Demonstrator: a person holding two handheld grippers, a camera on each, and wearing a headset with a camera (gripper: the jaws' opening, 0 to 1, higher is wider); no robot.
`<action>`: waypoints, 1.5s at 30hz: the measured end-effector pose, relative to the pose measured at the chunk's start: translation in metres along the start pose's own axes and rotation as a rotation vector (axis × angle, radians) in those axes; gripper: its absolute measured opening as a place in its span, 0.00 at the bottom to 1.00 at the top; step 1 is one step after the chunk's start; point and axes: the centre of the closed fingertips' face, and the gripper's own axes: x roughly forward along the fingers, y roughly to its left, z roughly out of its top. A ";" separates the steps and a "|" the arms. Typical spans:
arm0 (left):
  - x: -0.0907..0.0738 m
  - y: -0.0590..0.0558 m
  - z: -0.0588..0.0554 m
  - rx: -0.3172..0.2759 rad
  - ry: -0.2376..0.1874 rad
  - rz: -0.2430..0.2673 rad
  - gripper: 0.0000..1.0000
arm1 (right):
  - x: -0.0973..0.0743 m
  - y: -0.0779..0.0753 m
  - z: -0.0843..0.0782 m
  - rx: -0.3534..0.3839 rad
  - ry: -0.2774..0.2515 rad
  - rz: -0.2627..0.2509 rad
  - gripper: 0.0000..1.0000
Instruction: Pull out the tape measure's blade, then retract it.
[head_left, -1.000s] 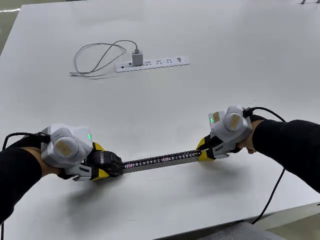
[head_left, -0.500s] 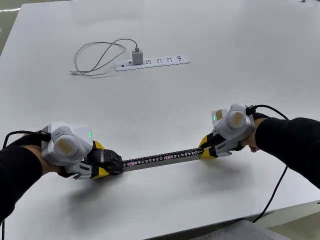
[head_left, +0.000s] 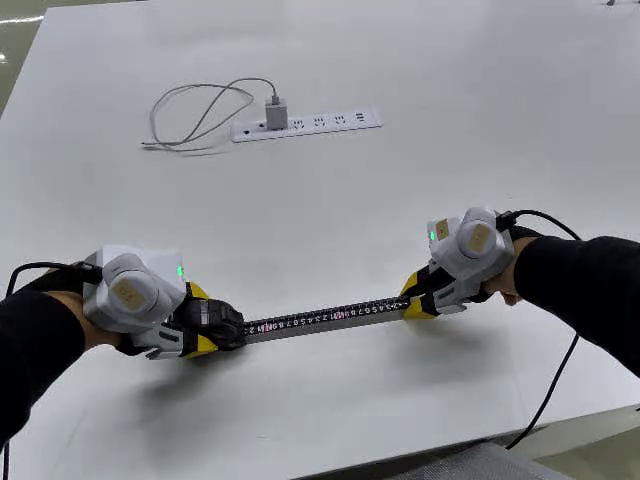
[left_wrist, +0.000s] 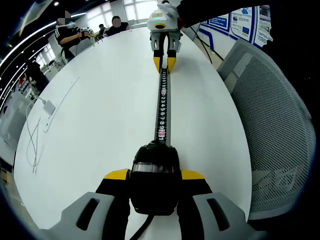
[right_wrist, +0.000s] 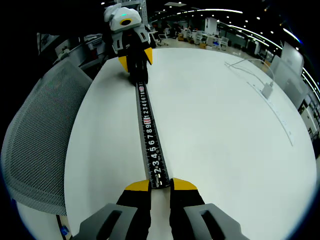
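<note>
The black tape measure case (head_left: 212, 325) lies on the white table at the lower left, with my left gripper (head_left: 200, 327) shut on it; it sits between the yellow-tipped jaws as the case (left_wrist: 155, 176). Its blade (head_left: 322, 318) runs out to the right, numbers up, just above the tabletop. My right gripper (head_left: 413, 297) is shut on the blade's end. The blade (right_wrist: 150, 140) stretches from my right gripper (right_wrist: 160, 186) toward the case (right_wrist: 135, 62). In the left gripper view the blade (left_wrist: 162, 107) reaches the far right gripper (left_wrist: 164, 64).
A white power strip (head_left: 305, 124) with a plugged-in adapter and a looped grey cable (head_left: 195, 110) lies at the back of the table (head_left: 450, 120). A grey mesh chair (left_wrist: 270, 130) stands beside the table's near edge. People stand beyond the table's far end (left_wrist: 75, 32).
My right gripper has moved a little to the right with the blade's end, so slightly more blade is out. The left gripper and case have stayed put.
</note>
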 end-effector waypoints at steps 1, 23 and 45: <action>0.000 0.000 0.000 -0.002 -0.001 0.001 0.31 | 0.000 0.000 0.000 0.001 0.003 0.000 0.10; 0.000 0.000 0.003 -0.005 0.020 -0.013 0.32 | 0.002 0.000 -0.002 -0.083 0.082 -0.001 0.12; -0.019 0.004 0.004 -0.033 0.013 -0.026 0.39 | -0.006 0.006 -0.001 -0.109 0.115 0.007 0.28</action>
